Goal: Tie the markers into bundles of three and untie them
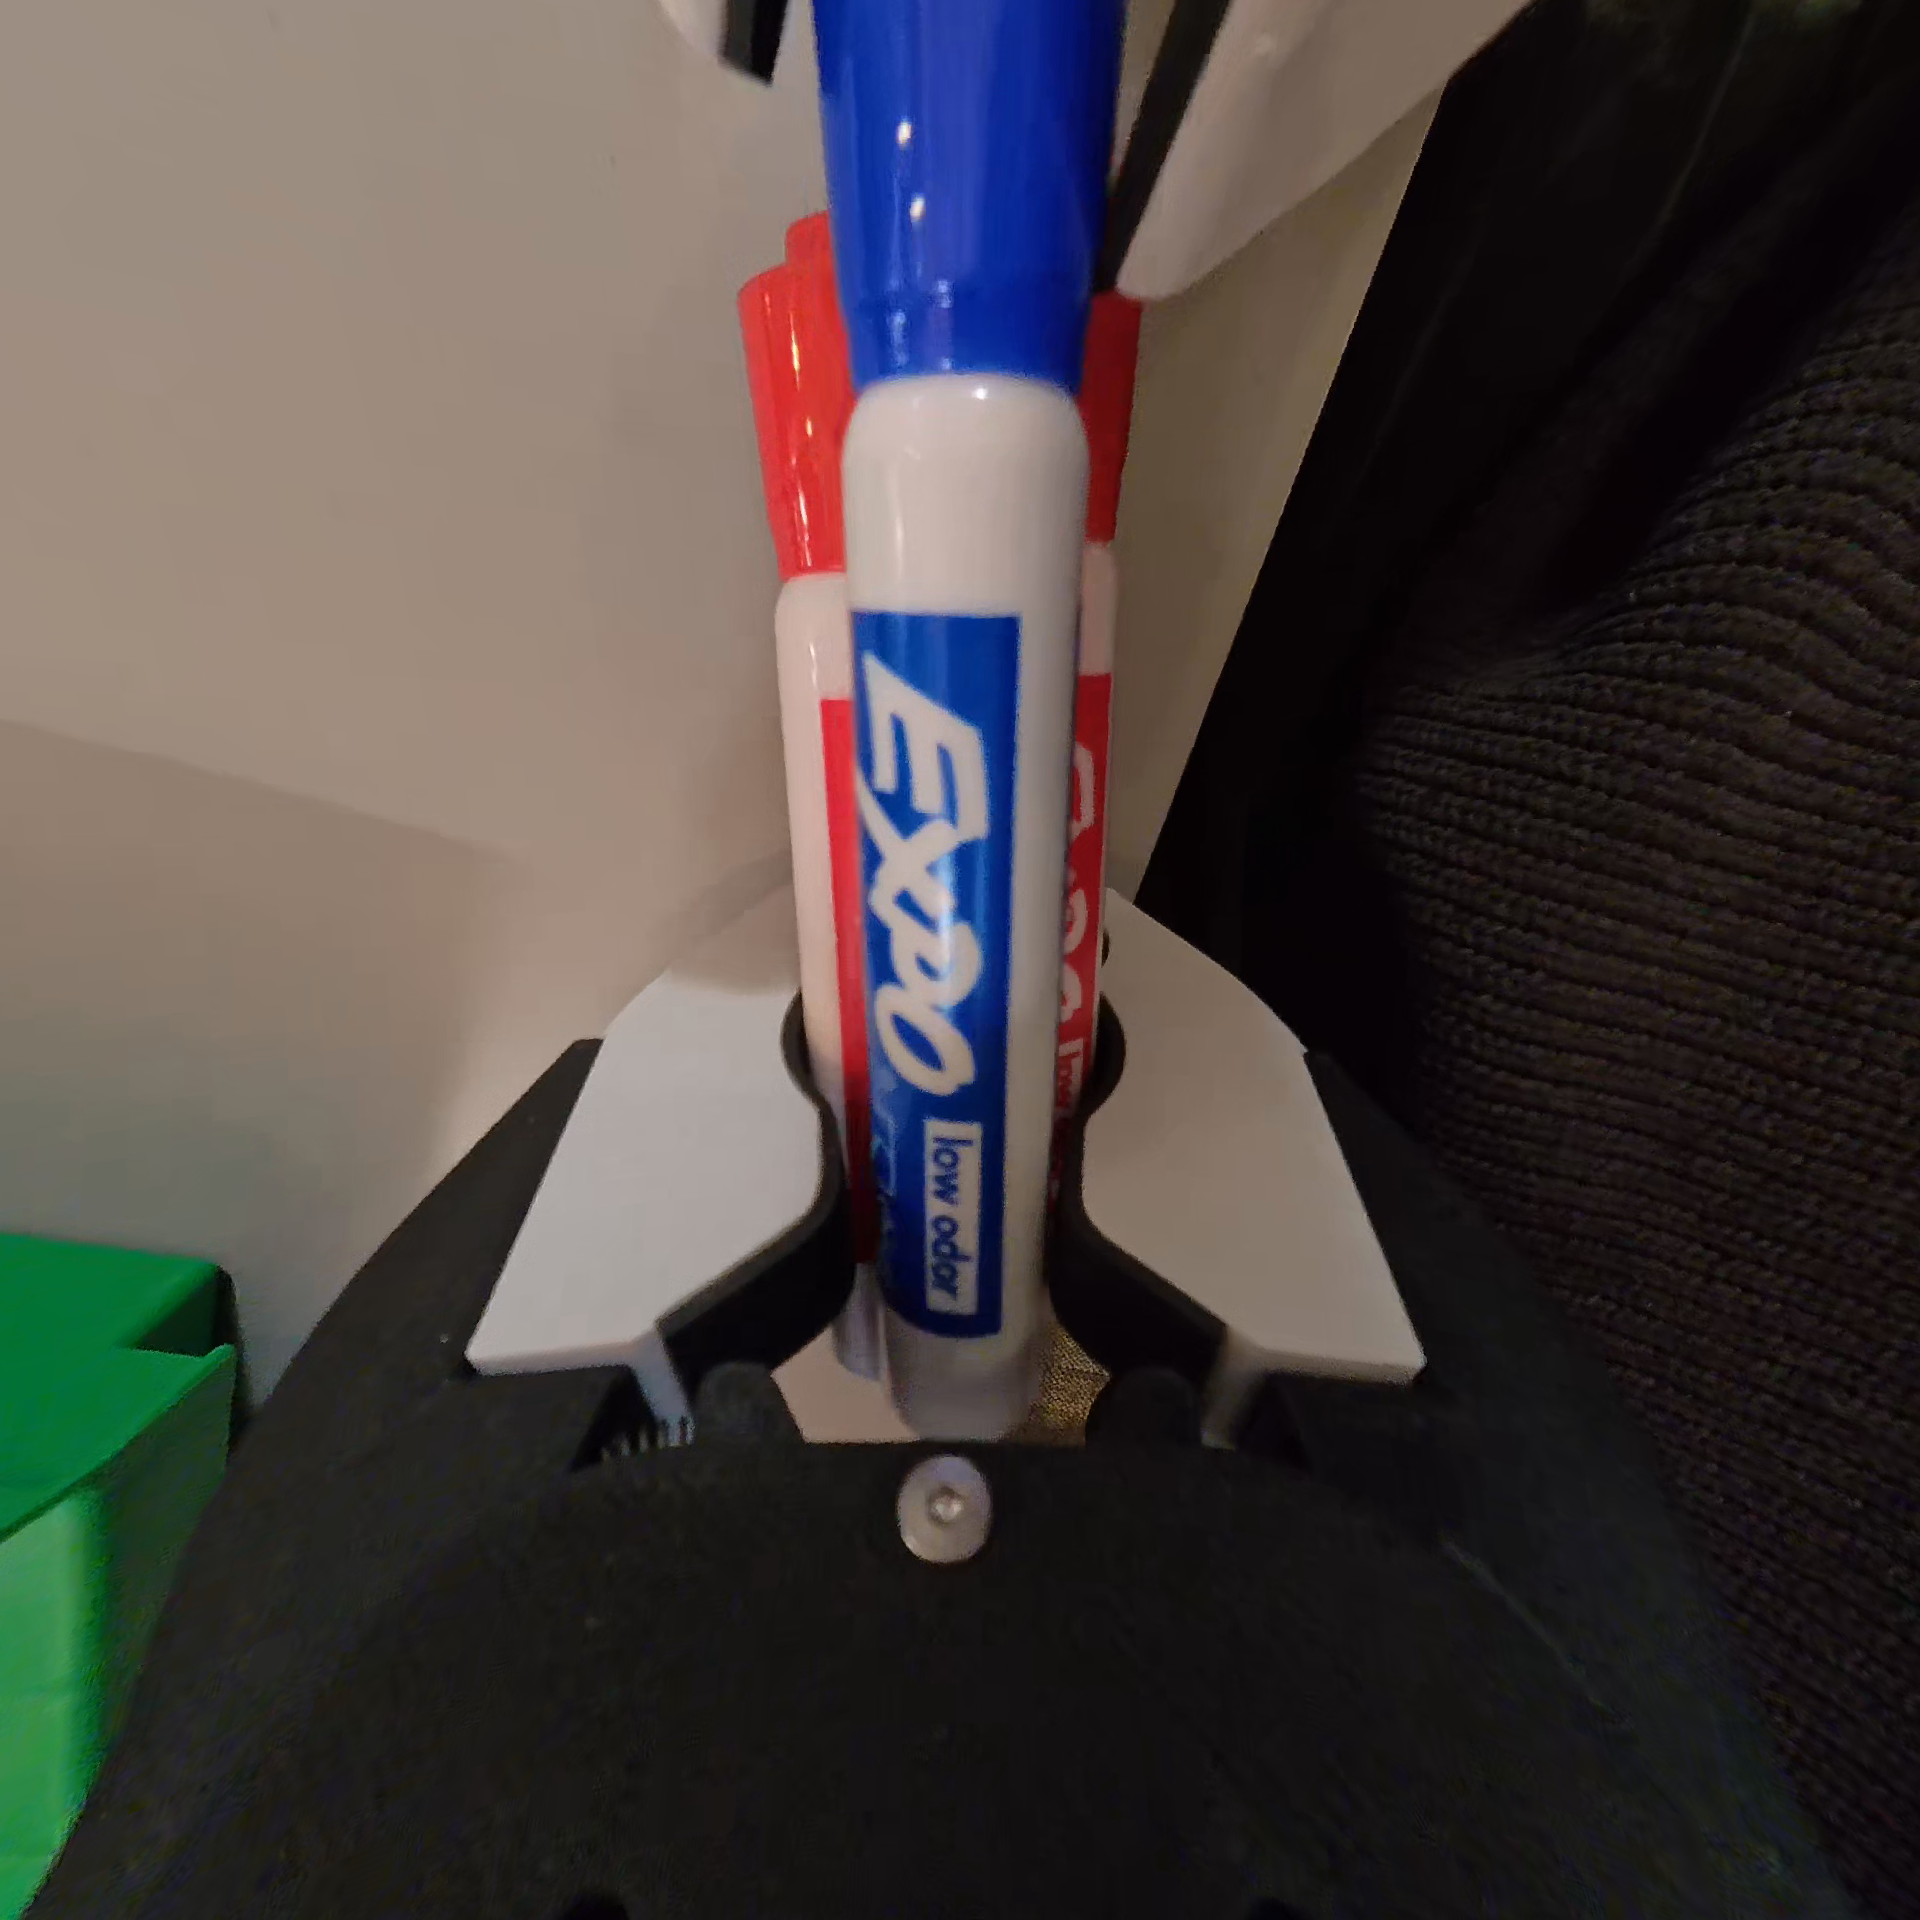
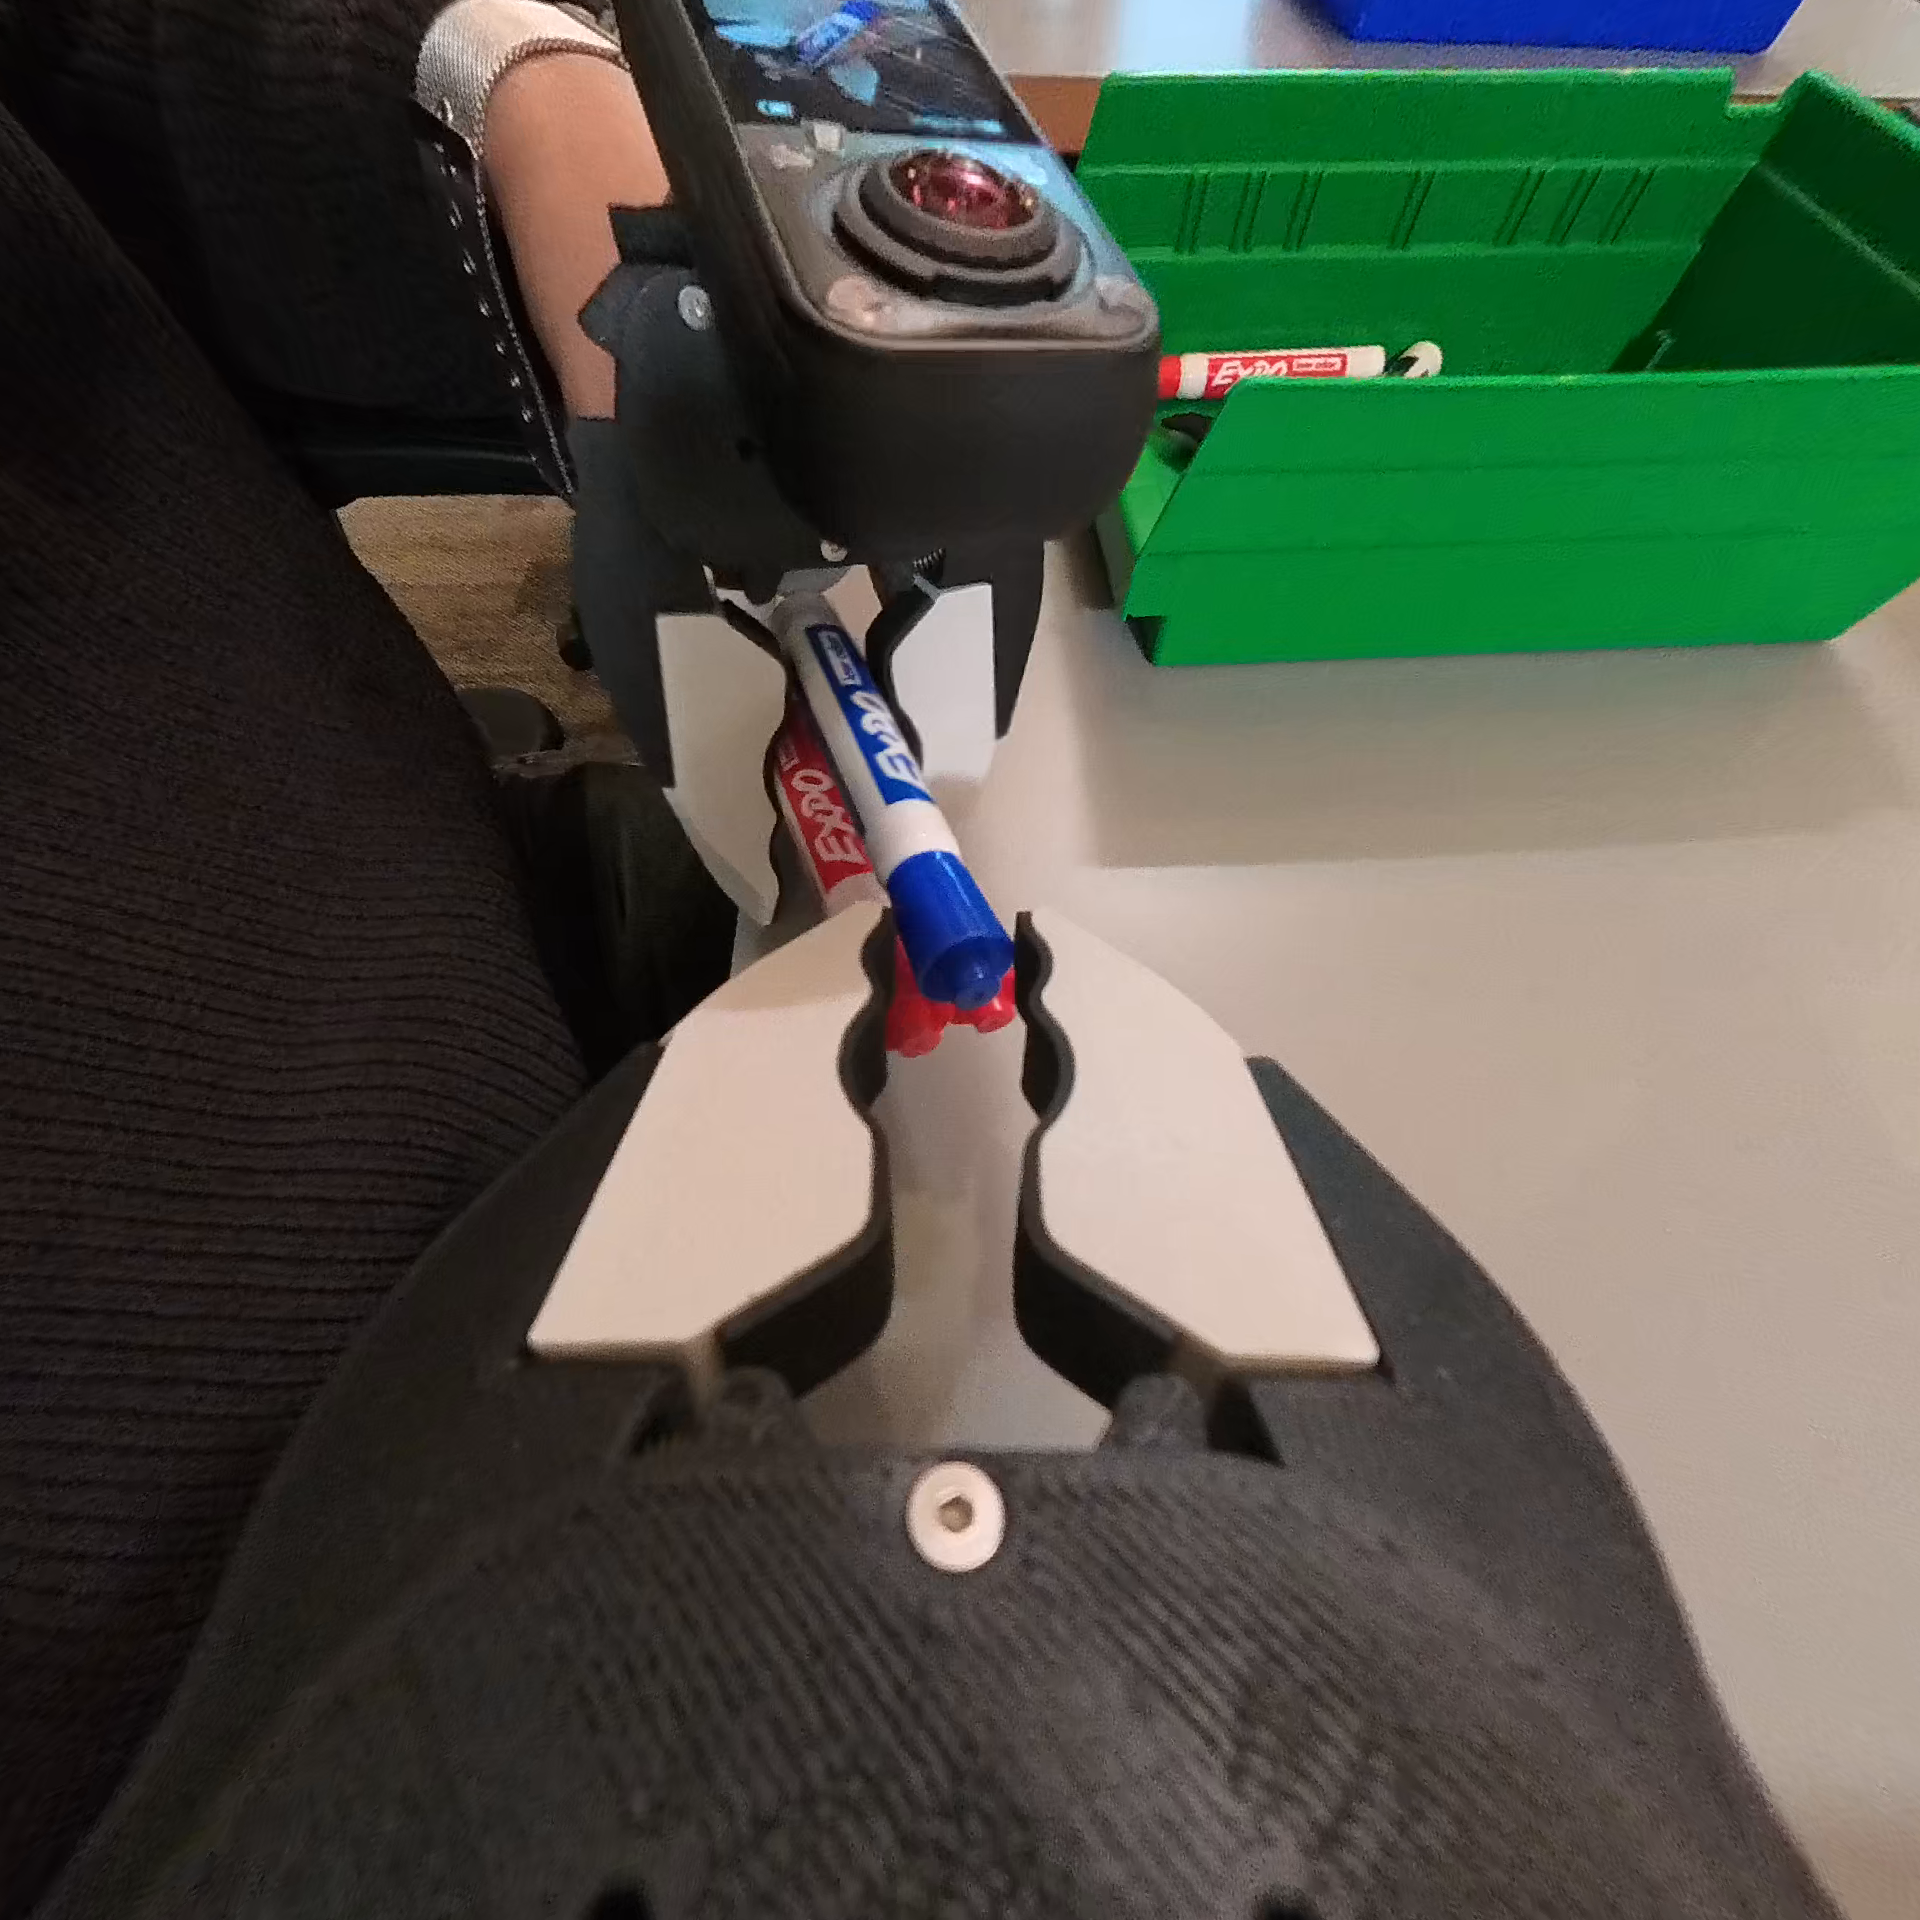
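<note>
Left wrist view: left gripper (image 1: 951, 1091) clamped on a bundle of markers, fingers pressed against the barrels. Blue-capped marker (image 1: 951, 831) on top, running straight out along the fingers; red-capped markers (image 1: 795, 447) beneath and to either side. Tips of the right gripper's white fingers (image 1: 1195, 177) at the top edge by the caps. Green bin (image 1: 94, 1455) at lower left, black knit fabric (image 1: 1610, 935) at right. Right wrist view: right gripper (image 2: 951, 987) with fingers a little apart, flanking the blue and red caps; contact with the caps unclear. Left gripper opposite, pinching the barrels. Green bin on pale table (image 2: 1455, 987) at upper right, one red marker (image 2: 1273, 369) lying inside.
</note>
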Available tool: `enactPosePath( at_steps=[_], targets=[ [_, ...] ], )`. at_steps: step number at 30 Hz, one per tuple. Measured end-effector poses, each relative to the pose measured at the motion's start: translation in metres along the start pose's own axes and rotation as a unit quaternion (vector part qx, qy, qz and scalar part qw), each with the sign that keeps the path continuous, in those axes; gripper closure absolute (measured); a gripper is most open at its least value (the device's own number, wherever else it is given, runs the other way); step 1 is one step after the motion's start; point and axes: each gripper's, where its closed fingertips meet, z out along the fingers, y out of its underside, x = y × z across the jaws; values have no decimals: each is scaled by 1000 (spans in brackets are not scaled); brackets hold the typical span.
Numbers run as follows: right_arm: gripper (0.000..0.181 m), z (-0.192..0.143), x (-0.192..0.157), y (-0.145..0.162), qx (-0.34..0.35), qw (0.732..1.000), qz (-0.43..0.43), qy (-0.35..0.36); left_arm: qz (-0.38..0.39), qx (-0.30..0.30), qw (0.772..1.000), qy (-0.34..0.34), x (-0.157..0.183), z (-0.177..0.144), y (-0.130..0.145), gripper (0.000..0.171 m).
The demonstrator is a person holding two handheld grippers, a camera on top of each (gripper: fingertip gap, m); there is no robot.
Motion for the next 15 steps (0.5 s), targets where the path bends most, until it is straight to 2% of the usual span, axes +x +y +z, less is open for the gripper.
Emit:
enactPosePath(
  at_steps=[15],
  targets=[
    [159,2,1,2,-14,1000,-10,22,-13,1,1000,1,-2,0,-1,127]
  ],
)
